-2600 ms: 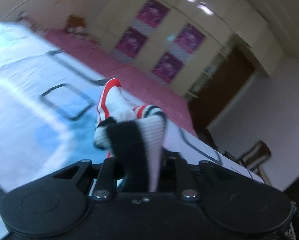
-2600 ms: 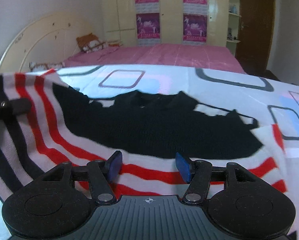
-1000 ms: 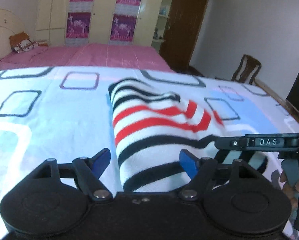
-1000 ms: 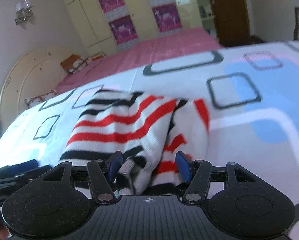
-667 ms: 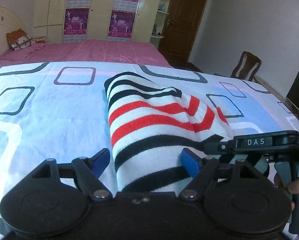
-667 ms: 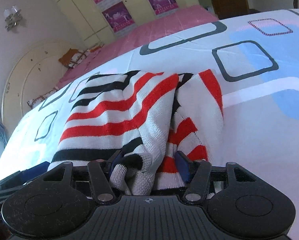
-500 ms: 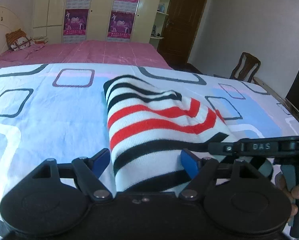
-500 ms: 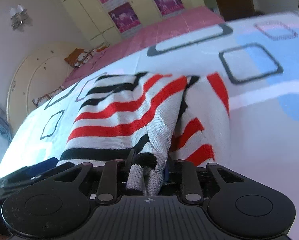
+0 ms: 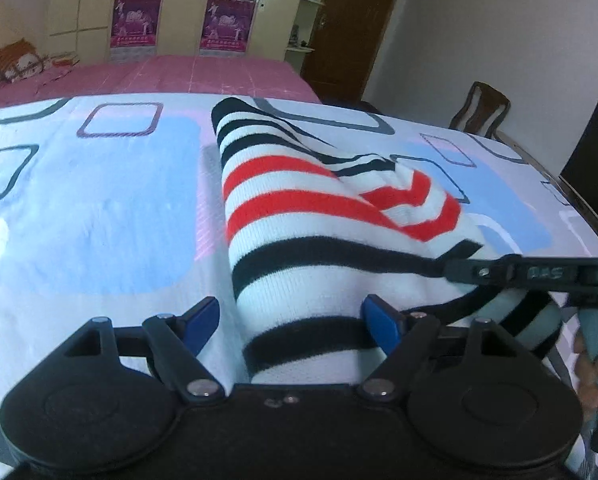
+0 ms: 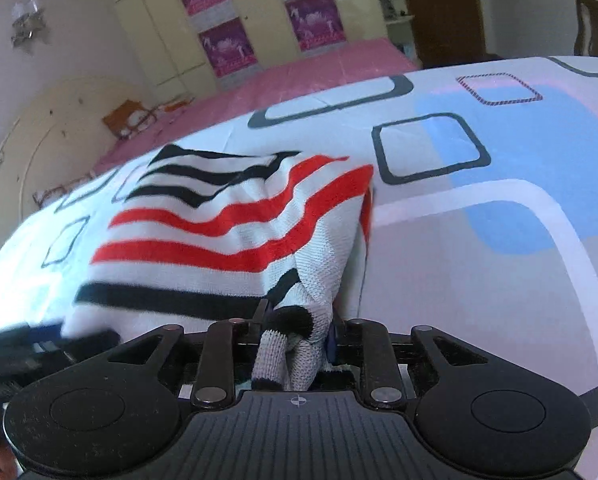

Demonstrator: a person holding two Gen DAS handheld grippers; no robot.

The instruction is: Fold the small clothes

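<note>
1. The jumper (image 9: 311, 220), a striped knit in black, red and white, lies partly folded on the sheet (image 9: 99, 200), with its long axis running straight away from both claws toward the pink bed (image 9: 159, 76) beyond.

2. The right claw (image 10: 299, 332) has just been closing, and its jaws now pinch a bunched near corner of the jumper (image 10: 235, 236); knit crowds the narrow gap between the pads, so it does have hold.

3. The left claw (image 9: 293, 320) has just been opening wider. Its blue pads stand well apart and straddle the jumper's near left edge: the left pad sits over bare sheet, and the right pad over or against the knit (which of the two I cannot tell from this angle). It grips nothing.

4. In the left view the right claw (image 9: 459, 270) reaches in from the right side and meets the jumper at its near right corner, so the two claws flank the same near end.

5. The relation that counts: the cloth stretches forward from both claws, and the far end lies flat on the sheet. Any next fold likely carries the near end forward along that axis, and the right hand alone is placed to lift.

6. The left claw is nearer the free left edge and would need to close there first.
</note>
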